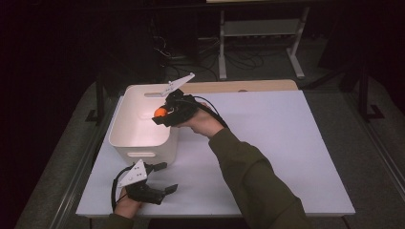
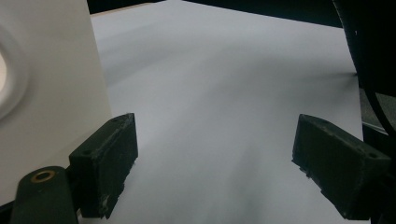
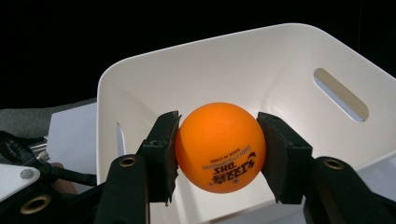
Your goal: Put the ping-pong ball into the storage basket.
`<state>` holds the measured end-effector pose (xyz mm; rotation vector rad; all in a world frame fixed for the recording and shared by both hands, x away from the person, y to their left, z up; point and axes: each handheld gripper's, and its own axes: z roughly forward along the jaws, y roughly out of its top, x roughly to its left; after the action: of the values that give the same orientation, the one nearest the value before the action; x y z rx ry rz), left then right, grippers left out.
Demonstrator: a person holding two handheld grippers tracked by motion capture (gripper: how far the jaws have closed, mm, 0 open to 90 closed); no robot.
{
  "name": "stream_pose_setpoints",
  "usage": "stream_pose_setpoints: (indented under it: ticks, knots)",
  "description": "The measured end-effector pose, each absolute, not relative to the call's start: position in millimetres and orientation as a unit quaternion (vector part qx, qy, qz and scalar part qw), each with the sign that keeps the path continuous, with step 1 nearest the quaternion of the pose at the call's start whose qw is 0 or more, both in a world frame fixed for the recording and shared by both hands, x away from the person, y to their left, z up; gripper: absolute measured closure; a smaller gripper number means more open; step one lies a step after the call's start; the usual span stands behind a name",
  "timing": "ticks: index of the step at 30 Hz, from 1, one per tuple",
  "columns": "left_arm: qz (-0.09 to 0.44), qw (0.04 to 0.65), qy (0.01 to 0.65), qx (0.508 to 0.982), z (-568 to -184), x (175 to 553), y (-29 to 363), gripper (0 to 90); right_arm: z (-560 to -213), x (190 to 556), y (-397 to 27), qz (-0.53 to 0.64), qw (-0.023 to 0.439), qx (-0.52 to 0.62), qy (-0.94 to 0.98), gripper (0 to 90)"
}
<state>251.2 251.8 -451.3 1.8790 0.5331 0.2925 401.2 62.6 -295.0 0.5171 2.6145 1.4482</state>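
An orange ping-pong ball (image 3: 220,147) with printed lettering sits clamped between my right gripper's (image 3: 218,151) two black jaws. In the high view that right gripper (image 1: 161,114) holds the ball (image 1: 160,112) over the right rim of a white plastic bin (image 1: 129,138), above its hollow inside. The bin (image 3: 261,70) has slot handles in its walls. My left gripper (image 1: 165,177) rests open near the table's front left edge, just in front of the bin. Its jaws (image 2: 215,168) stand wide apart over bare white table, nothing between them, with the bin wall (image 2: 51,88) at their left.
The white tabletop (image 1: 277,143) stretches wide to the right of the bin. A strip of wood (image 1: 239,86) runs along the far edge. Beyond it the dark floor holds a grey stand (image 1: 260,28) and cables. A metal rail (image 1: 76,181) runs along the table's left side.
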Motion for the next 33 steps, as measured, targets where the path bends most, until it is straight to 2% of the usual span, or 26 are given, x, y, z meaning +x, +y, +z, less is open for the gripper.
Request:
stream_pose_setpoints:
  ticks: [33]
  knots:
    - [0.122,0.554,0.224,0.792,-451,251,252,14.0,-313,409,116,0.412,0.033,0.146,0.899,49.4]
